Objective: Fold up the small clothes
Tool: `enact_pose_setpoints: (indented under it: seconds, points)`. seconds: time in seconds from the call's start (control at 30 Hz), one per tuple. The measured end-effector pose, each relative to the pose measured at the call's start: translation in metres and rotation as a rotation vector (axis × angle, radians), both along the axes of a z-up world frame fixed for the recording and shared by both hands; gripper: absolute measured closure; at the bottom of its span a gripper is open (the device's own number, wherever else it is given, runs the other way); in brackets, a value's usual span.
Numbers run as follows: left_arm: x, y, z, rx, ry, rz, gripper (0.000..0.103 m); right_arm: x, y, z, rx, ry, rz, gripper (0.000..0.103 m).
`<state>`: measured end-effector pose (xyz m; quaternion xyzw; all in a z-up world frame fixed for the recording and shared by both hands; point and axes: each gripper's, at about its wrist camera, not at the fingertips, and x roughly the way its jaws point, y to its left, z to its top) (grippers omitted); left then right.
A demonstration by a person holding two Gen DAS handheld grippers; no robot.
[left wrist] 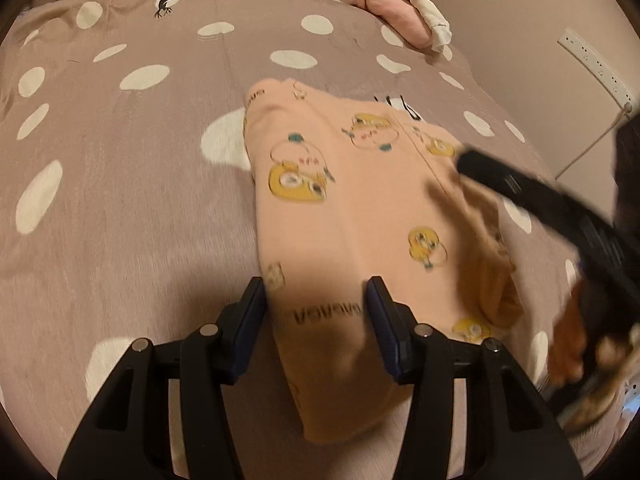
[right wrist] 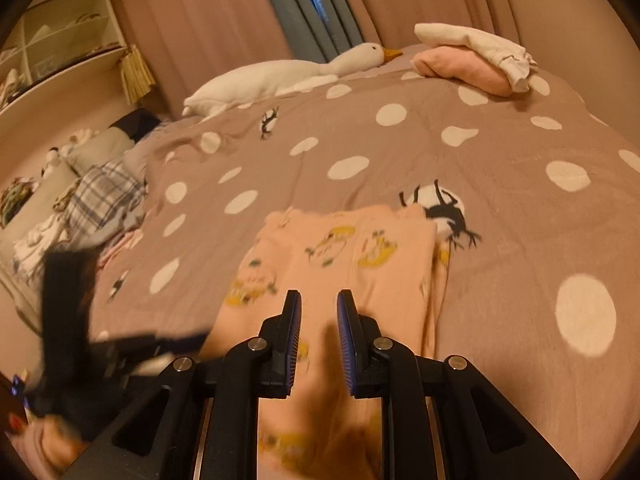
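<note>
A small peach garment (left wrist: 340, 216) with yellow cartoon prints lies folded on the dotted bedspread (left wrist: 120, 200); it also shows in the right wrist view (right wrist: 352, 264). My left gripper (left wrist: 316, 292) is open, its jaws standing over the garment's near end with cloth showing between them. My right gripper (right wrist: 318, 304) is open and empty, just above the garment's near part. In the left wrist view the right gripper's fingers (left wrist: 540, 196) reach in blurred from the right, over the garment's right edge. The left gripper shows blurred at the left of the right wrist view (right wrist: 120, 344).
A folded pink garment (right wrist: 460, 68) with a white one (right wrist: 476, 46) on top lies at the far right of the bed. A white plush goose (right wrist: 280, 76) lies at the far edge. Pillows and a plaid cloth (right wrist: 104, 196) lie at the left. A power strip (left wrist: 596, 64) is on the wall.
</note>
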<state>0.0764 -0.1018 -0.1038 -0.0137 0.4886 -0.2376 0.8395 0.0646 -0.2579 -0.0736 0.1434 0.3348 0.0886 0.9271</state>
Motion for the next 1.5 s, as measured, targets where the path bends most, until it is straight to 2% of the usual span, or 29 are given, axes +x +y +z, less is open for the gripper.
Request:
enact_pose_setpoints:
  seconds: [0.07,0.17,0.23,0.33,0.43,0.57,0.8,0.97,1.13,1.27,1.37,1.5]
  points:
    - [-0.005,-0.002,0.000,0.012,-0.009,-0.003,0.052,0.015,-0.002,-0.003,-0.018,0.032,-0.033,0.083]
    - [-0.010,-0.003,-0.002,0.014,-0.011,-0.006,0.052,0.034,-0.011,-0.018,-0.034,0.128,-0.089,0.083]
    - [-0.011,-0.002,-0.005,0.005,0.002,-0.005,0.052,0.040,-0.019,-0.030,-0.004,0.178,-0.122,0.083]
    - [-0.014,-0.003,-0.007,0.014,0.000,-0.010,0.051,0.036,-0.029,-0.034,0.056,0.173,-0.137,0.085]
    - [-0.017,-0.006,-0.008,0.034,-0.012,-0.017,0.051,0.025,-0.030,-0.028,0.061,0.143,-0.141,0.085]
    - [-0.017,-0.006,-0.009,0.037,-0.011,-0.013,0.051,0.004,-0.020,-0.017,0.030,0.084,-0.053,0.085]
    - [-0.018,-0.008,-0.009,0.051,-0.016,-0.014,0.050,-0.034,0.005,-0.018,-0.094,0.067,0.100,0.085]
    - [-0.020,-0.007,-0.009,0.050,-0.015,-0.013,0.050,-0.044,0.002,-0.023,-0.159,0.094,0.077,0.085]
    - [-0.023,-0.006,-0.010,0.047,-0.013,-0.013,0.050,-0.054,-0.012,-0.031,-0.085,0.119,0.061,0.085]
    - [-0.025,-0.004,-0.010,0.039,-0.006,-0.013,0.050,-0.059,-0.013,-0.036,-0.088,0.141,0.039,0.085]
    - [-0.028,-0.002,-0.009,0.035,0.001,-0.012,0.049,-0.063,-0.017,-0.036,-0.052,0.141,0.031,0.085]
    - [-0.027,0.004,-0.007,0.016,0.028,-0.006,0.045,-0.066,-0.018,-0.034,-0.050,0.134,0.032,0.085]
